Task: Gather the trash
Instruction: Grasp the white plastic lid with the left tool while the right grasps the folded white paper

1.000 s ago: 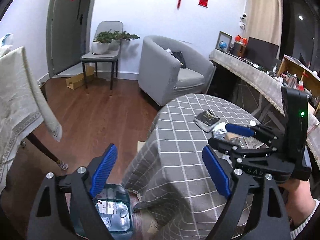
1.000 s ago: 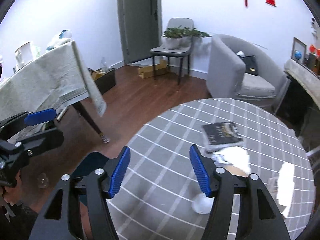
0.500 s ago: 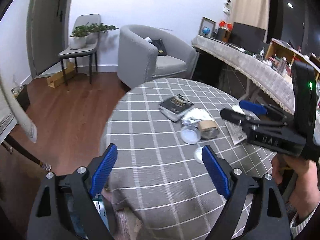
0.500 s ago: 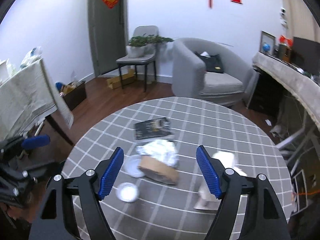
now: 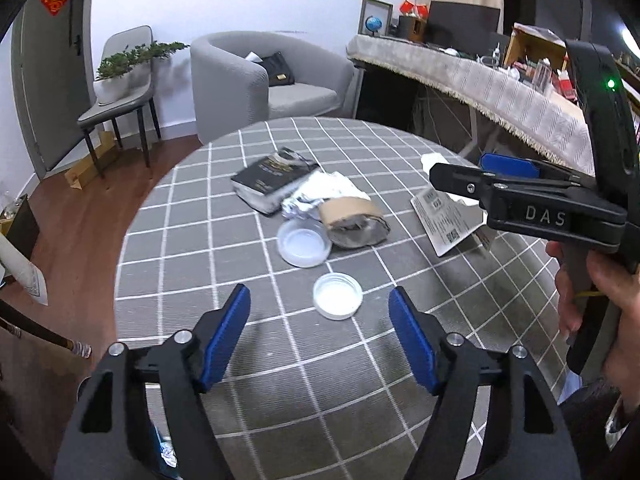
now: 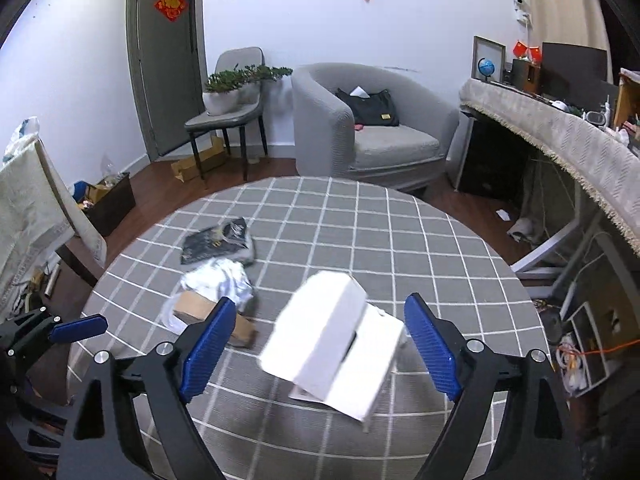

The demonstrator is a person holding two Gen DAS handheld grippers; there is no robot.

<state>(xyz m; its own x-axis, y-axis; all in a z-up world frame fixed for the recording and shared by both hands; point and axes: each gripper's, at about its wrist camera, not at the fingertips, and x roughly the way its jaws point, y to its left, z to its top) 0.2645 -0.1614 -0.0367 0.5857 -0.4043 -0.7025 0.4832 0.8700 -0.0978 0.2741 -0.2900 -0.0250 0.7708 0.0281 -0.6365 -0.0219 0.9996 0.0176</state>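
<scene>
Hovering low in frame, the left gripper (image 5: 320, 320), jaws closing but apart, frames a small lid (image 5: 338, 295) on the desk (image 5: 180, 248): light, slippery, best pinched across its rim. The right gripper (image 6: 320, 344), jaws widening, straddles a stiff white box (image 6: 332, 340).

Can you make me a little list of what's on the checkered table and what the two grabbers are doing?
table: round, grey checked cloth
book: dark book, lying flat
trash: crumpled foil, brown tape roll, big clear lid, small clear lid, white box
left gripper: open, jaws just been closing, small lid ahead of them, not touched
right gripper: open, jaws just been opening, white box between them, not pressed
</scene>
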